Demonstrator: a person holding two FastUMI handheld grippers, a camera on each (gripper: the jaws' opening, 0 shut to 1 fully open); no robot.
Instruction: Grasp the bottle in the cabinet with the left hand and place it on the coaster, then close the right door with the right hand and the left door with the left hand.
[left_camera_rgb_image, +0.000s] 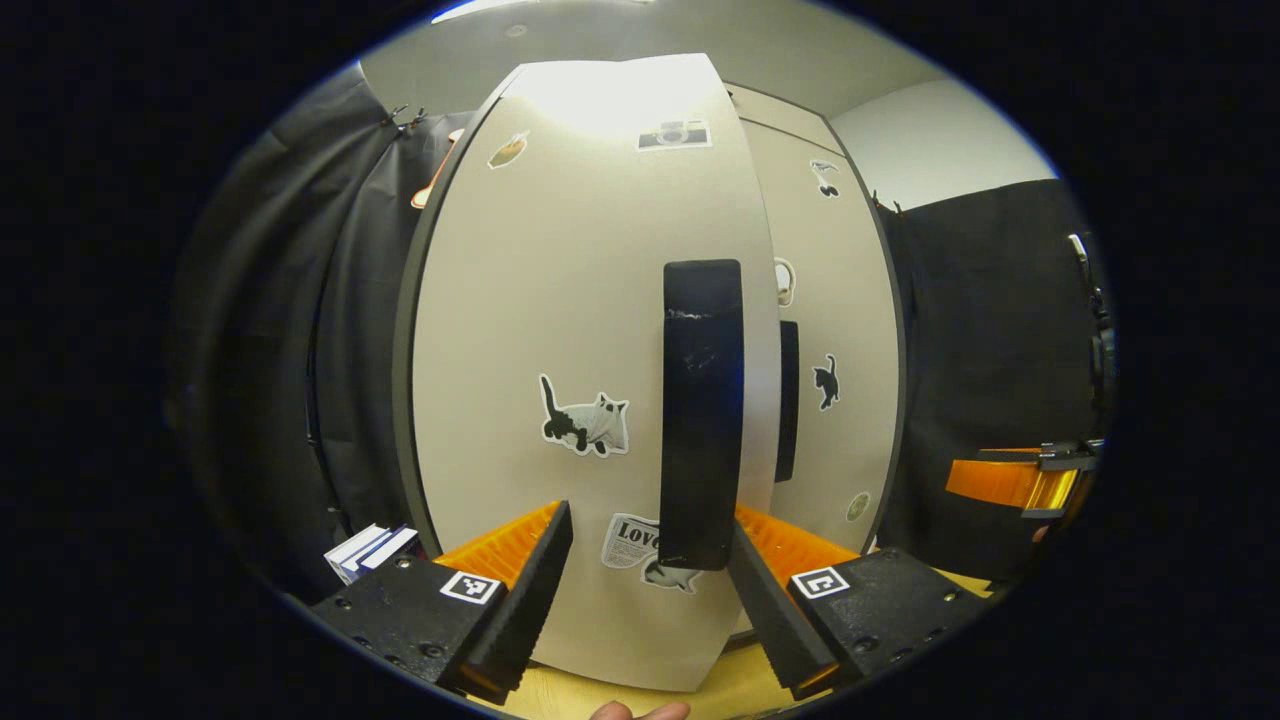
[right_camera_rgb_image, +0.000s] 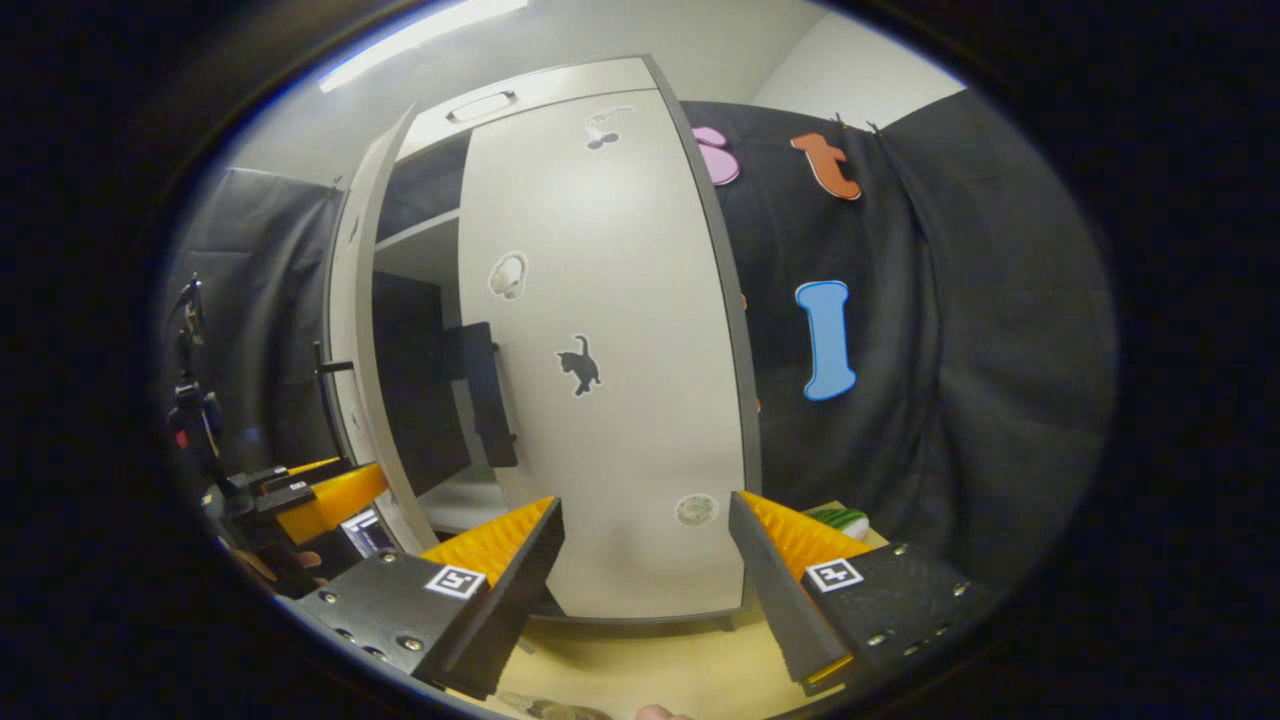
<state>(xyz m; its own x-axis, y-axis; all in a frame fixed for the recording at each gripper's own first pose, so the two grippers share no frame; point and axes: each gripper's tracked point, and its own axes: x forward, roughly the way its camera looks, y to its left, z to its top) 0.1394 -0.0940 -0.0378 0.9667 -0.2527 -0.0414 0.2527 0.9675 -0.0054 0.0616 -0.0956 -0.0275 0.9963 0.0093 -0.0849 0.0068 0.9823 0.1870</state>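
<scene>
Gaping wide and holding nothing, the left gripper (left_camera_rgb_image: 650, 560) is parked right at the left door (left_camera_rgb_image: 560, 330), whose black handle (left_camera_rgb_image: 702, 410) is seen just above the gap, toward the right-hand finger. A cat sticker (left_camera_rgb_image: 588, 425) is stuck on the panel above the left-hand finger. Past the handle, the right door (left_camera_rgb_image: 835, 330) is seen, closed or nearly so.

Same deal with the right gripper (right_camera_rgb_image: 647, 555): spread open, empty, right door (right_camera_rgb_image: 610, 350) straight ahead. The left door (right_camera_rgb_image: 352, 330) is still ajar off to the left, dark cabinet interior (right_camera_rgb_image: 415, 370) between them. The bottle can't be made out.
</scene>
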